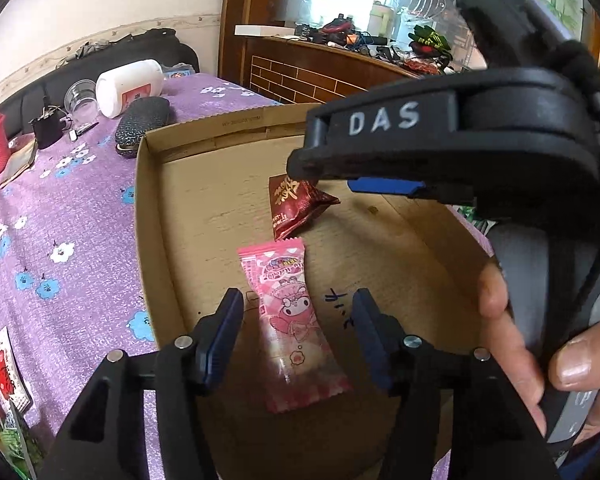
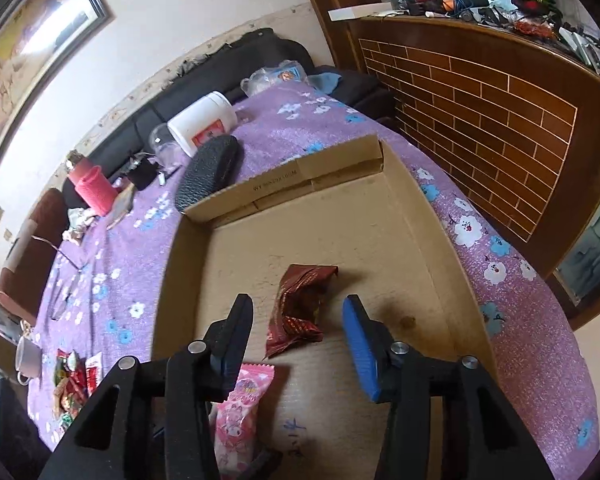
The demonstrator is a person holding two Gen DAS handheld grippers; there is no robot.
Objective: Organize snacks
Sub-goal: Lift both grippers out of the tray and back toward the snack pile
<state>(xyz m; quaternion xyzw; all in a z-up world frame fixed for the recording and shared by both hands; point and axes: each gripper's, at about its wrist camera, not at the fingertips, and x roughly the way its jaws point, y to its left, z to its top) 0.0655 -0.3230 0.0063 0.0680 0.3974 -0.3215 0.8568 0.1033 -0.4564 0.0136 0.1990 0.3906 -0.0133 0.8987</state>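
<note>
Here I see both tongs parted over the cardboard tray [image 2: 172, 264]: left gripper [image 1: 298, 308] straddles the pink candy packet [image 1: 292, 320] (untouched), right gripper [image 2: 298, 316] flanks the maroon snack packet [image 2: 300, 308].

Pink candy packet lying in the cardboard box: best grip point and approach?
Grip the pink candy packet across its narrow middle, coming from above. It lies flat and lengthwise between the open left gripper fingers, so the jaws span its short width; the crimped ends are flimsier.

pink snack packet [image 2: 236, 420] partly gripper-hidden
</note>
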